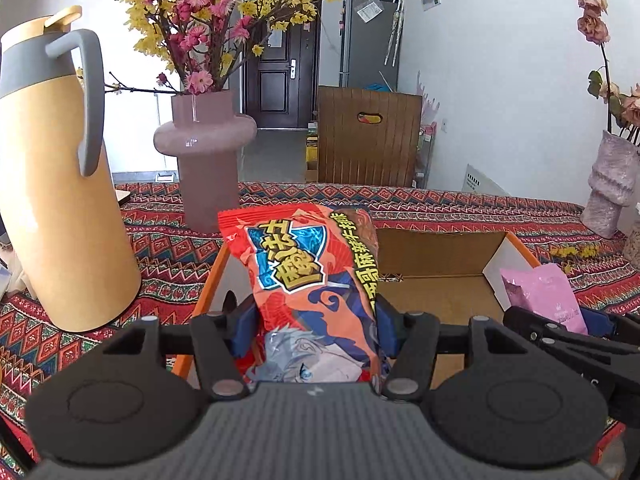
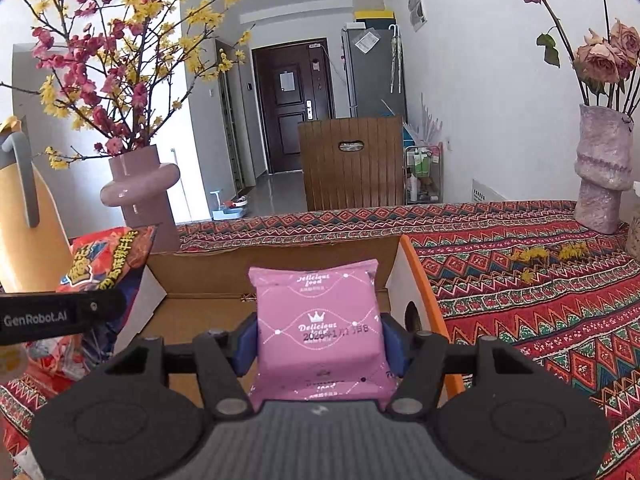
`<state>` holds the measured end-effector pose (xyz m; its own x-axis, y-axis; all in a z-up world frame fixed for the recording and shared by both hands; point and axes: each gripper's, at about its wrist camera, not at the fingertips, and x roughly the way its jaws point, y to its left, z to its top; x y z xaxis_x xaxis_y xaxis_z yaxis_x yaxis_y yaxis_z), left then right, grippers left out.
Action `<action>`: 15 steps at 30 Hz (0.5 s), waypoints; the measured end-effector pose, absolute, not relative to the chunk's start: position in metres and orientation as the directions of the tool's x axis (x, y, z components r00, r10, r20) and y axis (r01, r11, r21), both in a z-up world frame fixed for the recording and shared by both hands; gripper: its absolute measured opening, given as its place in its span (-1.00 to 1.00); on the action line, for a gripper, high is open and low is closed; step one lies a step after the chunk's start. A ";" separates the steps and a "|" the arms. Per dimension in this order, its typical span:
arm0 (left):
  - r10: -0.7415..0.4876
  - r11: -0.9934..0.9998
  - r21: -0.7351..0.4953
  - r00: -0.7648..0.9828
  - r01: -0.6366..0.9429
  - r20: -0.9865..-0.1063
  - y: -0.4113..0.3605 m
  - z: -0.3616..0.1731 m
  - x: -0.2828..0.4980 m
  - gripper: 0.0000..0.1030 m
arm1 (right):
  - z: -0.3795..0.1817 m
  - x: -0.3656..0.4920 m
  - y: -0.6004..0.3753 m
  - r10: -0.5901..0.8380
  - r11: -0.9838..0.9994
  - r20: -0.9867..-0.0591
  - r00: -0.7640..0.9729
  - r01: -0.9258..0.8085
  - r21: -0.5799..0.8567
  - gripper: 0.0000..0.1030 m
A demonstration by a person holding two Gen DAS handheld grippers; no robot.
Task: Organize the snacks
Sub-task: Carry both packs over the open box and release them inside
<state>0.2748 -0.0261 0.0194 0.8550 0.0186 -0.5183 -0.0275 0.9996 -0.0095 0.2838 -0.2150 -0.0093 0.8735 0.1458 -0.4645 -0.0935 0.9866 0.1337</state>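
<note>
Red packet [image 1: 316,280] clamped between left fingers [image 1: 244,332]; pink packet [image 2: 318,328] between right.

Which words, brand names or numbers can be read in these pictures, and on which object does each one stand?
"Delicious food": on the pink packet, printed twice.
"2026", then blurred characters: date stamp on the same packet.
"GenRobot.AI": on the left gripper.
Large yellow Chinese characters: on the red snack bag, not read reliably.
Papers on the fridge and door: too small.

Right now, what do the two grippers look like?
Both match: left gripper and right gripper have black linkage arms with silver pivot pins, blue pads, a ribbed grey body and round black side discs. White "GenRobot.AI" lettering marks the left one's side. No cables visible.
</note>
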 end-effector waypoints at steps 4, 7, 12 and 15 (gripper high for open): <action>0.005 0.998 -0.048 0.875 -0.033 -0.485 -0.018 0.023 0.270 0.92 | -0.010 0.281 -0.215 0.158 0.985 -0.461 0.873 -0.106 0.138 0.44; -0.001 0.997 -0.067 0.892 -0.033 -0.453 -0.014 0.028 0.262 1.00 | -0.008 0.275 -0.215 0.153 0.985 -0.436 0.887 -0.103 0.136 0.97; 0.006 0.996 -0.079 0.896 -0.045 -0.444 -0.009 0.032 0.260 1.00 | -0.007 0.273 -0.219 0.161 0.982 -0.429 0.889 -0.100 0.162 1.00; 0.007 0.995 -0.087 0.895 -0.052 -0.446 -0.007 0.032 0.261 1.00 | -0.006 0.273 -0.221 0.166 0.980 -0.424 0.890 -0.101 0.172 1.00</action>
<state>0.2606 -0.0074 0.0321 0.8950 0.0075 -0.4460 -0.0517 0.9949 -0.0870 0.2734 -0.2212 -0.0063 0.8901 0.1664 -0.4243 -0.1010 0.9798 0.1724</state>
